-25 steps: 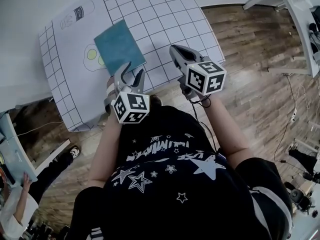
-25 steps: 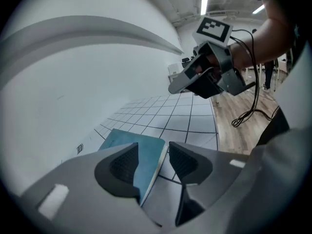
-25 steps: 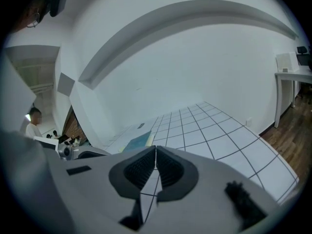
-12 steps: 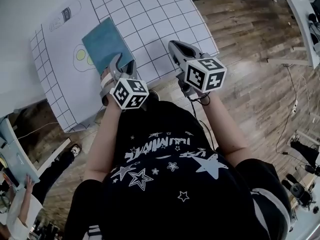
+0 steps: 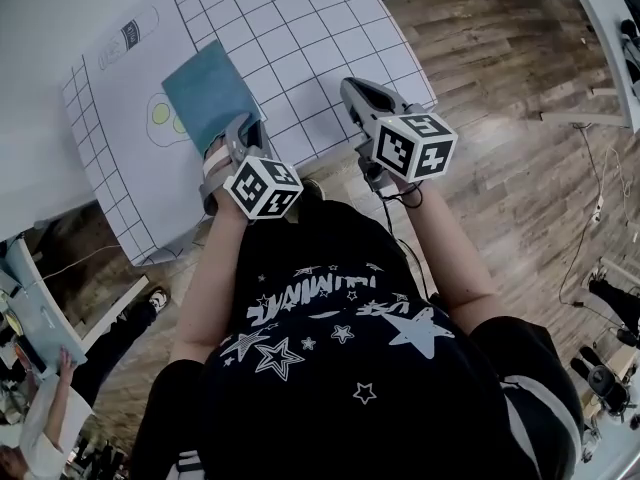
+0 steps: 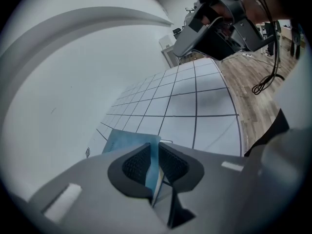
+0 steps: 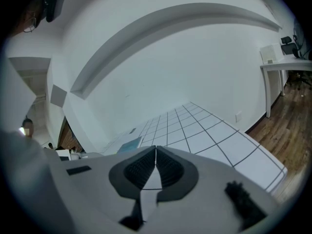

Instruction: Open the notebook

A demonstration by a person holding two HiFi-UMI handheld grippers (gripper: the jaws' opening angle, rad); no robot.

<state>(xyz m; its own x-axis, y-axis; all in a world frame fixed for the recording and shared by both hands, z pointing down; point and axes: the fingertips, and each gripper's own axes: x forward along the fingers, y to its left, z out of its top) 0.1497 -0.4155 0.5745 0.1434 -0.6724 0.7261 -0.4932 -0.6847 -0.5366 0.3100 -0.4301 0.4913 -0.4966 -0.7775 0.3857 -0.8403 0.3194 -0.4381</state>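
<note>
Right of the notebook (image 5: pixel 205 93): bare grid mat (image 5: pixel 320 38) — free to the far edge.
Near-left edge: taken — left gripper (image 5: pixel 243 128), jaws just closed on the notebook's corner.
Near-right edge: right gripper (image 5: pixel 352 88) above it, jaws together.
Left side: wall (image 5: pixel 40 48) just beside the mat.

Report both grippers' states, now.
Left gripper: jaws have just closed, pinching the notebook.
Right gripper: shut, empty.
</note>
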